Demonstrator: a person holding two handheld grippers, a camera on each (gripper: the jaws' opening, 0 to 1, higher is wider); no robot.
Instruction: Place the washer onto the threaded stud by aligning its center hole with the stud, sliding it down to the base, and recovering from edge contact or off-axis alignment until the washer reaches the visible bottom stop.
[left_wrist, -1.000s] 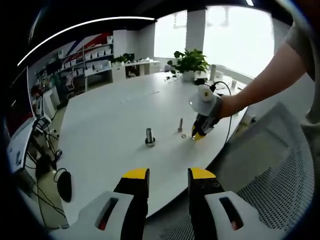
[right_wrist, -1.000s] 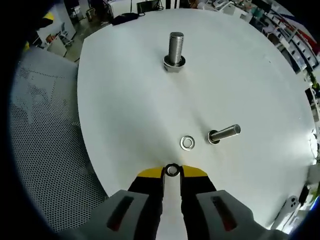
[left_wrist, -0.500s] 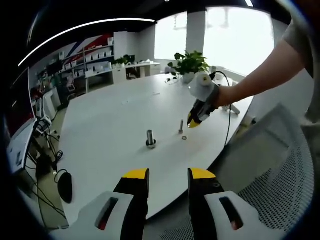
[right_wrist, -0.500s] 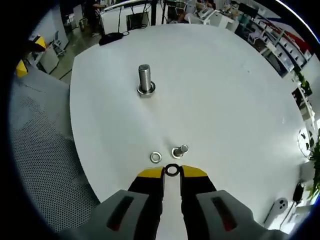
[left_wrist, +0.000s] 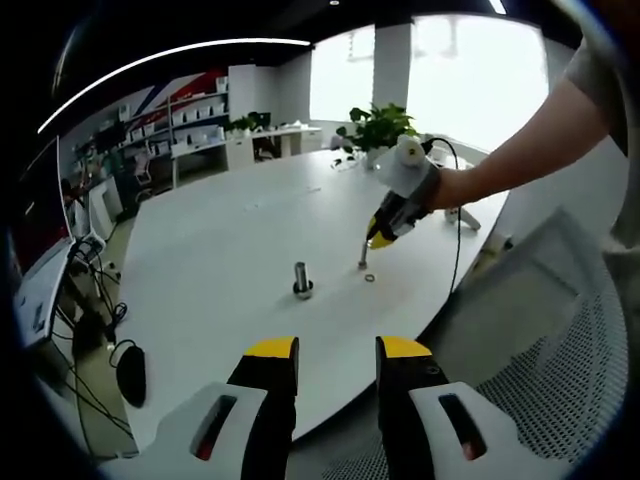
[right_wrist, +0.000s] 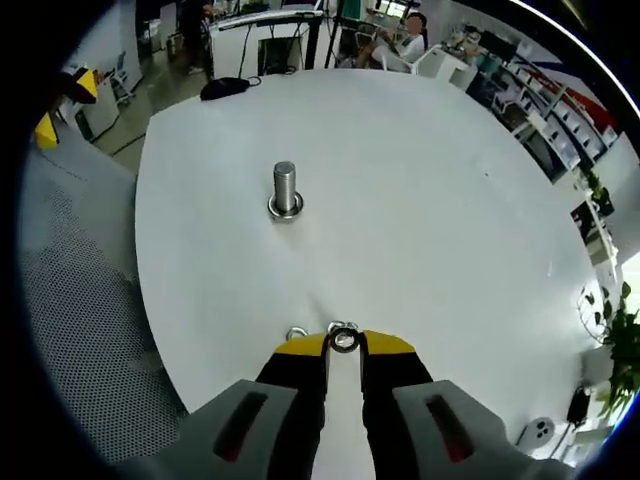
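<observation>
While the washer (right_wrist: 344, 340) sits pinched between the yellow tips of our right gripper (right_wrist: 344, 343), we see it just above the small threaded stud (right_wrist: 340, 327), whose top barely peeks out behind it; most of that stud is hidden by the washer and the jaws. Just beside the stud, a second washer (right_wrist: 296, 333) lies flat on the white table (right_wrist: 430, 200), half cut off by the jaw tip, near the table's edge closest to us. In the left gripper view the right gripper (left_wrist: 381, 233) hangs over the small stud (left_wrist: 362, 256), with the loose washer (left_wrist: 369, 277) on the table by its foot; whether the held washer touches the stud we cannot tell. Farther toward the middle of the table stands a larger bolt (right_wrist: 285, 190), upright on its head. Our left gripper (left_wrist: 337, 351) hovers off the table's edge, its jaws a narrow gap apart and holding nothing.
</observation>
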